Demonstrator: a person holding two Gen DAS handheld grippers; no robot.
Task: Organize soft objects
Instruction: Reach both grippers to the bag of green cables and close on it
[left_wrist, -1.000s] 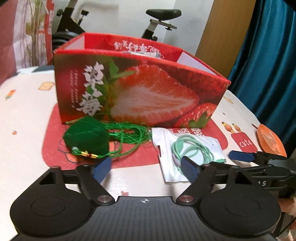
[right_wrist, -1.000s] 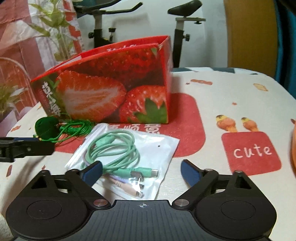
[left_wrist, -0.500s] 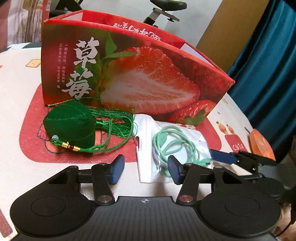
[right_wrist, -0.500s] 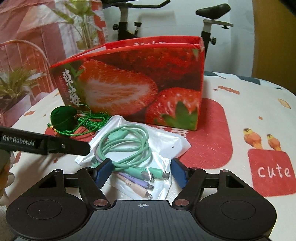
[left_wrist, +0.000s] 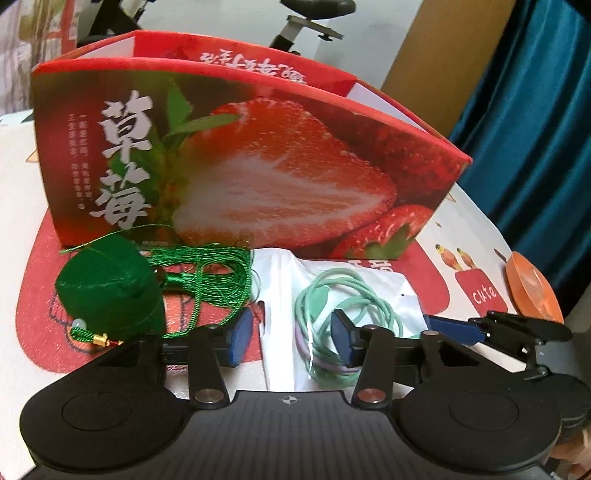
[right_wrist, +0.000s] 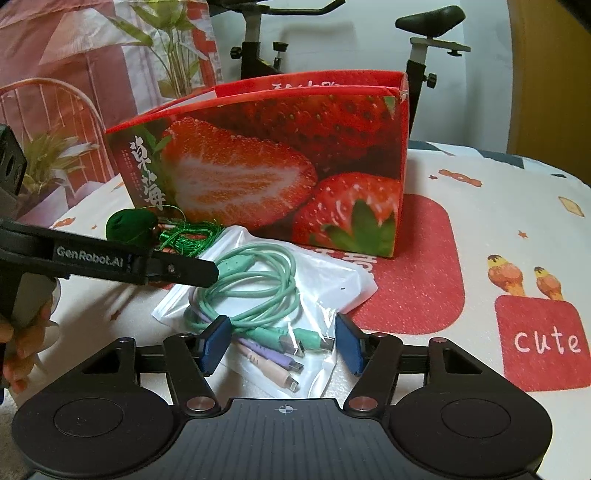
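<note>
- Two grippers work at a printed tablecloth bearing the word "cute".
- Left gripper, marked "GenRobot.AI", has just been closing; its half-open jaws straddle the near edge of the clear plastic bag of mint-green cables, pads apparently not pressing.
- Green velvet pouch with green cord lies just left of it.
- Right gripper, also just closing, brackets the bag's plug end; contact unclear.
- Red strawberry-printed cardboard box stands behind.

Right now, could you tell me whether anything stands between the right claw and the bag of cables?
Nothing visible does. The right claw is open, its jaws having just been closing, with the bag of cables lying directly between them.
</note>
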